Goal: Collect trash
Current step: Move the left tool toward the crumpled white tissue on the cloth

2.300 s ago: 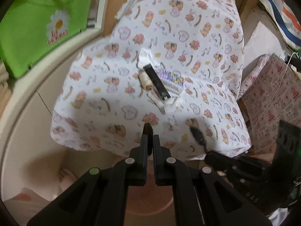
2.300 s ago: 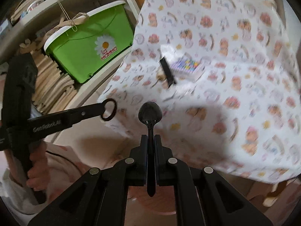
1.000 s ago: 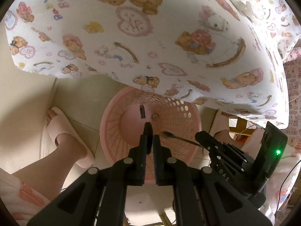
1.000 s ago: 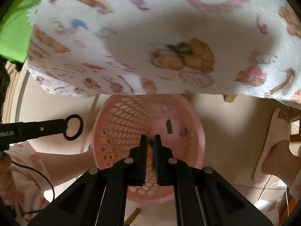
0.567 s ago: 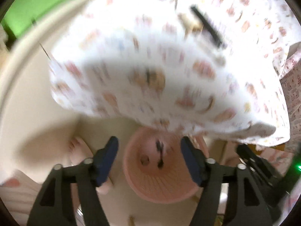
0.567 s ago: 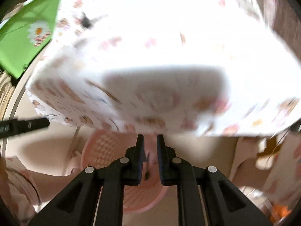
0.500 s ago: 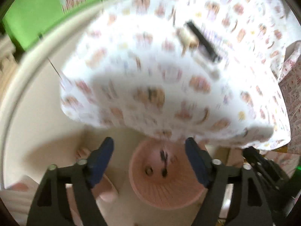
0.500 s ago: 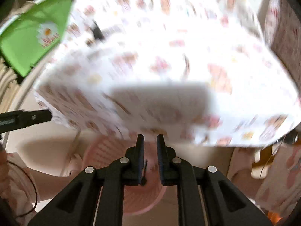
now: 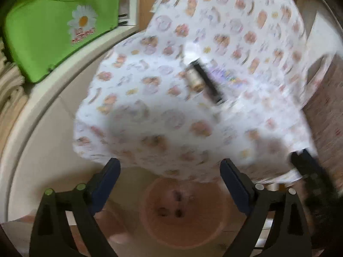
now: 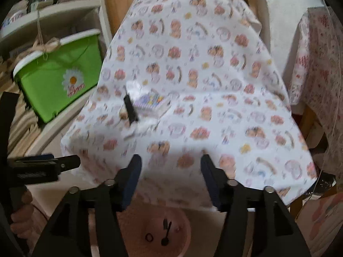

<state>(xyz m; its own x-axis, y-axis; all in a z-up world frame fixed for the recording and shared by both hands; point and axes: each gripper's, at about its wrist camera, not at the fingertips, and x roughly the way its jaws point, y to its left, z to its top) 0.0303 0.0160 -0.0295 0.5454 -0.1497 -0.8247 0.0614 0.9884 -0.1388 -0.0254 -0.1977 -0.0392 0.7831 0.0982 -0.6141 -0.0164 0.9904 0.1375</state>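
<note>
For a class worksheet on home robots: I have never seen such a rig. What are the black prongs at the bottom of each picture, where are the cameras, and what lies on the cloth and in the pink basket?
A person holds two hand grippers; each carries its own camera looking along its prongs. The left gripper and right gripper are both open and empty. On the bear-print tablecloth lie a black strip, a colourful packet and blurred scraps. Below the table edge, the pink basket holds a black spoon, a ring and a few small dark bits. The green box sits on a shelf.

Both wrist views above tablecloth [image 9: 193,68], basket [image 10: 184,231]
</note>
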